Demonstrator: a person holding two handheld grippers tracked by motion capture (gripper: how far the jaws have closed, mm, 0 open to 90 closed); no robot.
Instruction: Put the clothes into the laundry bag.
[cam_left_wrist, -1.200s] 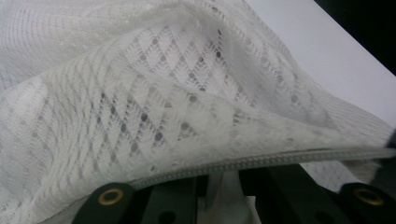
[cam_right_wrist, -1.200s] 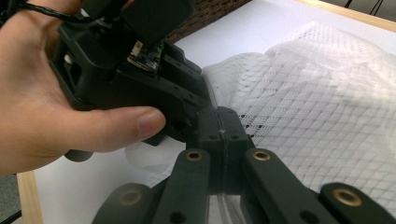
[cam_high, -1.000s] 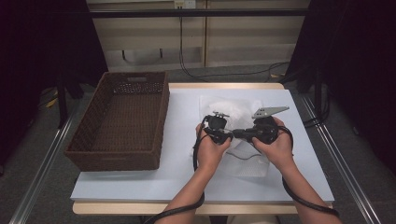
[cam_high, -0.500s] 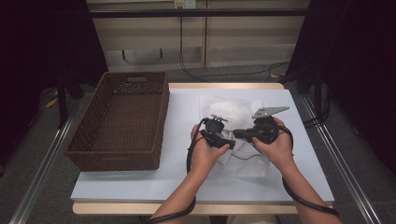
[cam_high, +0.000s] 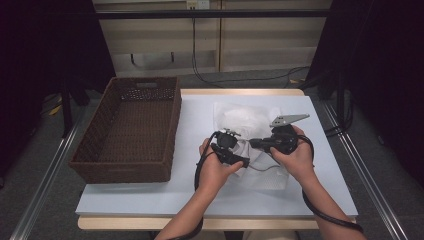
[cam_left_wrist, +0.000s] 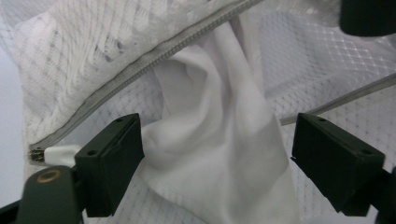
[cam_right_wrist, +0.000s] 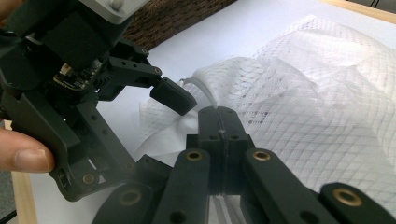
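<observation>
Table (cam_high: 150, 200): pale blue-white top, wooden edge at the near side. Person's forearms enter from the bottom of the high view.

Wicker basket (cam_high: 129, 129): dark brown, rectangular, on the left part of the table, well apart from the hands.

Mesh laundry bag (cam_high: 240, 117): white netting with a grey zipper (cam_left_wrist: 154, 60), lying flat to crumpled at the table's middle, right of the basket. Both grippers work at its near edge. In the left gripper view the zipper runs diagonally from lower left to upper right, its pull end at the lower left just beside the left jaw.

White cloth (cam_left_wrist: 219, 140): soft plain fabric bunched at the bag's opening, lying over the mesh below the zipper line. Whether it sits partly inside the bag I cannot say for sure; the folds hide the edge.

Left gripper (cam_high: 229, 150): held low over the bag's near-left part. Jaws stand wide apart in its own view, the white cloth between them, neither pad pressing on it.

Right gripper (cam_high: 256, 144): just right of the left one, grey plate on top. In the right gripper view its jaws (cam_right_wrist: 219, 126) are pressed together on a thin strip of the bag's edge, the left gripper's spread jaws close in front.
</observation>
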